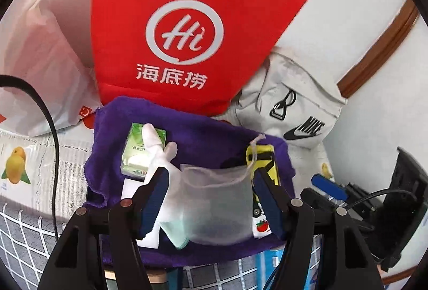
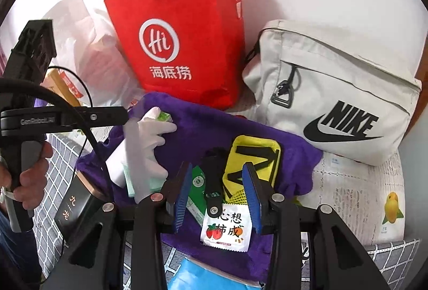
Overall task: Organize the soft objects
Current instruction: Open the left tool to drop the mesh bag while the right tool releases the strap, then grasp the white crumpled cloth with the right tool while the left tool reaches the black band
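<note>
While your left tool hangs half open over the purple towel, the mesh pouch and white glove lie between its pads, apparently ungripped. The glove's long axis runs away from you, fingertips on the green tissue pack. Your right tool is partly open and holds nothing; the black strip and the sachet reading 心想柿成 sit in its gap, the yellow pouch just beyond. Behind stand the red bag, marked "Hi 海底捞", and the grey NIKE bag. The left tool is nearer the glove.
</note>
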